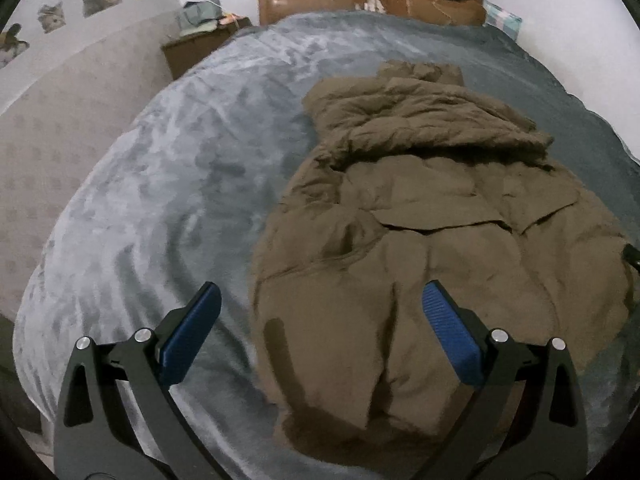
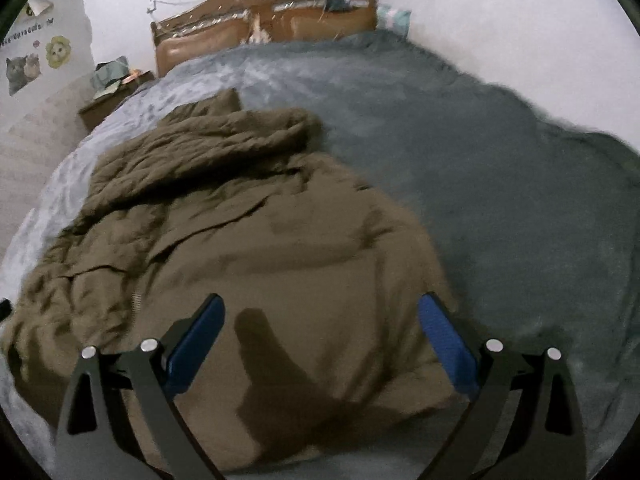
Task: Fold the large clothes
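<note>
A grey-blue plush blanket [image 1: 160, 200] covers the whole bed, up to a worn wooden headboard [image 1: 368, 0]. On it an olive-brown padded coat [image 1: 420, 220] lies spread and rumpled, collar end towards the headboard and hem nearest the cameras. The left gripper [image 1: 320, 300] hangs over the hem's left side, jaws spread wide and empty; the right gripper [image 2: 322, 312] hovers above the hem's right part, equally released. The thick, slippery padding could slide out of a shallow pinch, and grabbing only the top layer would leave the fold lopsided. The sleeves appear tucked or bunched, and I cannot tell where they lie. Both views are dim and blurred, and a dark object [image 1: 632, 256] at the coat's right edge is cut off
</note>
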Demonstrator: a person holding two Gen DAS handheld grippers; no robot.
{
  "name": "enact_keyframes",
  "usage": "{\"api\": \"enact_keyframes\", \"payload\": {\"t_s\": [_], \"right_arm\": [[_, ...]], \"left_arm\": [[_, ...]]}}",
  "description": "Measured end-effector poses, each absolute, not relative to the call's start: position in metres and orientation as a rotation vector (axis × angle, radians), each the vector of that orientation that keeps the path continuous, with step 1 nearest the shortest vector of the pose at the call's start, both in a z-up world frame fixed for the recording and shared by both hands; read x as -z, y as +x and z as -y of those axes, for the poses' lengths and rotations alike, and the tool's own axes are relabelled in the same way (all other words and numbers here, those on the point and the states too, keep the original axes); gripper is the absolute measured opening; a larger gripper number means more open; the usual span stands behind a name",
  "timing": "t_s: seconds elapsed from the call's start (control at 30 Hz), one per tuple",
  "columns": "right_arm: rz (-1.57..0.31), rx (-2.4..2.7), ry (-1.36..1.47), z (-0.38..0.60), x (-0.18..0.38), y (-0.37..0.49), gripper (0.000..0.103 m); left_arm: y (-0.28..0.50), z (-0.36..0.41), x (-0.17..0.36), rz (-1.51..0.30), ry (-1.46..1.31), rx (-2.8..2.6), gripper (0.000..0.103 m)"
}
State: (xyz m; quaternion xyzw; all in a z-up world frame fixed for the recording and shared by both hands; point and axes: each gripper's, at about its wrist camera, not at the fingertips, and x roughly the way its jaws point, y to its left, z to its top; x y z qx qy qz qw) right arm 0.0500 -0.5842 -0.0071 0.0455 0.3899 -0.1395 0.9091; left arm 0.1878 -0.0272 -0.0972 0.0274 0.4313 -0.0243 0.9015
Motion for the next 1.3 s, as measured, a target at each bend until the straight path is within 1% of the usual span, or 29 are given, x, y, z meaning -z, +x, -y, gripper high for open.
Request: {"api": "enact_keyframes", "payload": {"t_s": [0.03,0.1,0.17,0.23,0.3,0.33,0.37,0.4,0.47,0.5,0.57,0.67,0.73,0.77,0.8,0.87,0.9,1.03,1.27,1.3], "right_arm": [[-0.793,0.290,0.108,0.591,0.006,0.045,0.098],[-0.774,0.273,0.164,0.606,0.003,0.036,0.098],[-0.771,0.267,0.203,0.618,0.003,0.030,0.098],[-0.786,0.256,0.214,0.624,0.007,0.030,0.098],[-0.779,0.227,0.195,0.625,0.010,0.029,0.096],[-0.779,0.218,0.183,0.623,0.012,0.030,0.089],[-0.790,0.213,0.169,0.622,0.014,0.031,0.075],[-0.812,0.206,0.159,0.623,0.019,0.034,0.069],[-0.848,0.180,0.172,0.627,0.032,0.039,0.046],[-0.860,0.171,0.179,0.628,0.037,0.039,0.042],[-0.875,0.155,0.165,0.629,0.045,0.038,0.040],[-0.898,0.132,0.097,0.625,0.057,0.039,0.040],[-0.913,0.128,0.062,0.623,0.065,0.041,0.040],[-0.906,0.130,0.043,0.622,0.066,0.041,0.042],[-0.898,0.141,0.034,0.620,0.066,0.040,0.046],[-0.861,0.210,-0.002,0.621,0.062,0.036,0.073],[-0.841,0.226,-0.006,0.624,0.060,0.032,0.077],[-0.854,0.206,0.060,0.639,0.061,0.026,0.085],[-0.953,0.076,0.269,0.661,0.083,0.025,0.086],[-0.967,0.062,0.292,0.661,0.086,0.025,0.086]], "left_arm": [[0.186,0.025,0.097,-0.888,0.053,0.043,0.100],[0.182,0.018,0.099,-0.883,0.031,0.031,0.095],[0.180,0.012,0.103,-0.900,-0.001,0.041,0.093],[0.179,0.008,0.109,-0.911,-0.019,0.039,0.088],[0.178,0.007,0.113,-0.920,-0.021,0.045,0.072],[0.179,0.006,0.116,-0.932,-0.027,0.054,0.068],[0.180,0.005,0.121,-0.952,-0.043,0.070,0.062],[0.181,0.005,0.124,-0.964,-0.055,0.075,0.060],[0.183,0.003,0.135,-0.987,-0.073,0.070,0.060],[0.185,0.002,0.140,-0.999,-0.075,0.064,0.060],[0.188,0.002,0.152,-1.018,-0.061,0.056,0.060],[0.191,0.003,0.168,-1.034,-0.025,0.048,0.062],[0.194,0.001,0.179,-1.045,-0.034,0.044,0.068],[0.195,0.000,0.182,-1.047,-0.040,0.039,0.074],[0.195,-0.002,0.184,-1.048,-0.047,0.033,0.079],[0.193,-0.009,0.185,-1.045,-0.086,0.030,0.083],[0.192,-0.012,0.184,-1.042,-0.105,0.028,0.086],[0.184,-0.025,0.177,-1.027,-0.161,0.039,0.089],[0.164,-0.031,0.176,-1.035,-0.203,0.097,0.091],[0.164,-0.030,0.176,-1.035,-0.199,0.102,0.093]]}}
